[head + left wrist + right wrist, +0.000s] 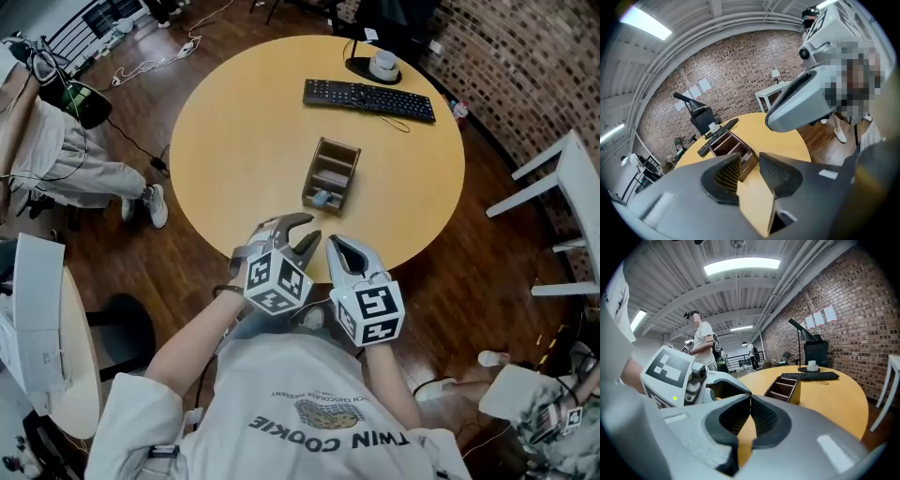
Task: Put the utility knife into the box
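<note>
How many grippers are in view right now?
2. The left gripper, jaws apart, and the right gripper, jaws together, are side by side at the table's near edge.

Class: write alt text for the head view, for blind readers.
A small brown wooden compartment box stands on a round yellow wooden table, a black keyboard beyond it. At its near edge, the left tool is open, the right tool shut.

keyboard [368, 98] | cup [382, 64] (just behind keyboard) | round table [234, 141] | white chair [570, 173]
</note>
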Tool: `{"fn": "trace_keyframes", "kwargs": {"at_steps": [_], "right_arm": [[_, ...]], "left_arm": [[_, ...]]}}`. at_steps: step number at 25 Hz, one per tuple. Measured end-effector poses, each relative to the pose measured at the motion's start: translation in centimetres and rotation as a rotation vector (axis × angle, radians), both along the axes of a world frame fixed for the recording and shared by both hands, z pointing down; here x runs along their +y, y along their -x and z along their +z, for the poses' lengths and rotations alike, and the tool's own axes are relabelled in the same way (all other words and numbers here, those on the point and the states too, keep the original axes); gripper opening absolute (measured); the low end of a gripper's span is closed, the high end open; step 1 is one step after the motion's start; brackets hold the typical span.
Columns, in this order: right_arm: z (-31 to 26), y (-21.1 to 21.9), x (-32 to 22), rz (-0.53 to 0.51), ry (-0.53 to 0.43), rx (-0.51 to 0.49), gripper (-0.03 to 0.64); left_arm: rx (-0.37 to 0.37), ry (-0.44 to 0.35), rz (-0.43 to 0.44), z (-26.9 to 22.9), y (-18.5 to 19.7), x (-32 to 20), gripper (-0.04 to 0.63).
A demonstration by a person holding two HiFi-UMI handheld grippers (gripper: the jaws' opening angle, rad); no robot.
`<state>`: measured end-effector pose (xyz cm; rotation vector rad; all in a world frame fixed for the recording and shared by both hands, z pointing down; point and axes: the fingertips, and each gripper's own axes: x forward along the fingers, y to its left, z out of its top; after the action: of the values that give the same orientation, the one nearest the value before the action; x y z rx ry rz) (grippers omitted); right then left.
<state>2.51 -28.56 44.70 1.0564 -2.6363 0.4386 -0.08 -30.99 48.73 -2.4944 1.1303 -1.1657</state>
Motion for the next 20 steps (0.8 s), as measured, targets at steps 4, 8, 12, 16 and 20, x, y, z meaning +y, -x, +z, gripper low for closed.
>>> {"fn": "trace_keyframes", "kwargs": {"at_steps": [4,8,12,16,20], "right_arm": [[-0.1,0.8,1.1,-0.033,0.006,-0.008,0.003],[0.3,1.5,1.7,-0.052,0.015,-0.008,0.003],[0.6,2.4,3.0,-0.056,0.02,-0.008,0.003],[0.6,3.5,4.5,-0.055,0.021,0.001,0.003],[0.6,4.9,7.0,-0.046,0.017,0.014,0.003]], "left_arm": [[0.068,0.01,-0.053,-1.1,0.6,1.6,0.08],[0.102,0.01,-0.082,-1.3,1.4,2.8,0.044],[0.132,0.026,-0.104,-1.1,2.2,4.5,0.043],[0.182,0.043,-0.12,-1.1,2.9,6.7,0.038],[0.213,0.04,-0.115,-1.4,4.0,9.6,0.021]]}}
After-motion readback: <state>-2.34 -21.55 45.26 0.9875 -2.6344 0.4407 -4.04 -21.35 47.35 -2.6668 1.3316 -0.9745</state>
